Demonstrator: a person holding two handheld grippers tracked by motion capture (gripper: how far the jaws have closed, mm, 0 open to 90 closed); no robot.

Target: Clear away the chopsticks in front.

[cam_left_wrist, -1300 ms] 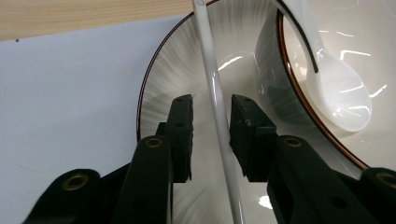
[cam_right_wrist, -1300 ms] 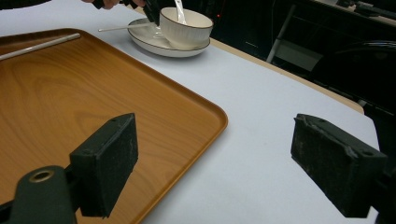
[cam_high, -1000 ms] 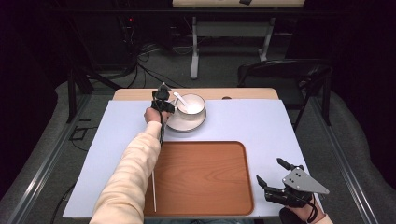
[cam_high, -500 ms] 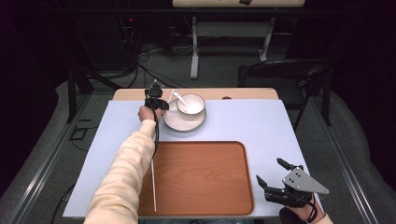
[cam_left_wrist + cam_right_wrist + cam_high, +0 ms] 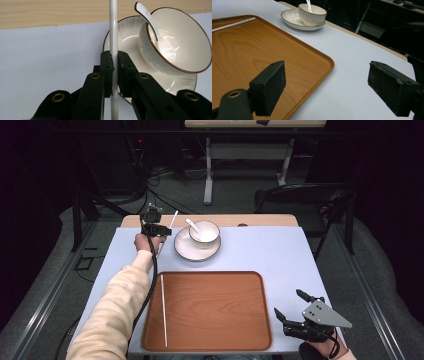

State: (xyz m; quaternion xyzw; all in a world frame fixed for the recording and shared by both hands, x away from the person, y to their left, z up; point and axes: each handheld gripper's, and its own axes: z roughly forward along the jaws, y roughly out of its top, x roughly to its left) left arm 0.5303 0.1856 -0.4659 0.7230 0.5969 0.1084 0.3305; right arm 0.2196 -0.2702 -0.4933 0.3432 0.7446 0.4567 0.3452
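Progress: one of two chopsticks is in place.
Right tool: jaws wide apart, empty, at 5 o'clock off the tray.
Tray chopstick: lying along its 9 o'clock edge.
Left tool: clamped on second chopstick, at 11 o'clock beside saucer and bowl.
Left: carry it to the tray.

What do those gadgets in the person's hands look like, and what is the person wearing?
Both are black, two-jawed tools with brass-coloured rivets and flat dark pads. The left gripper trails a black cable along a cream sleeve. The right gripper carries a grey three-cornered plate with small dark holes.
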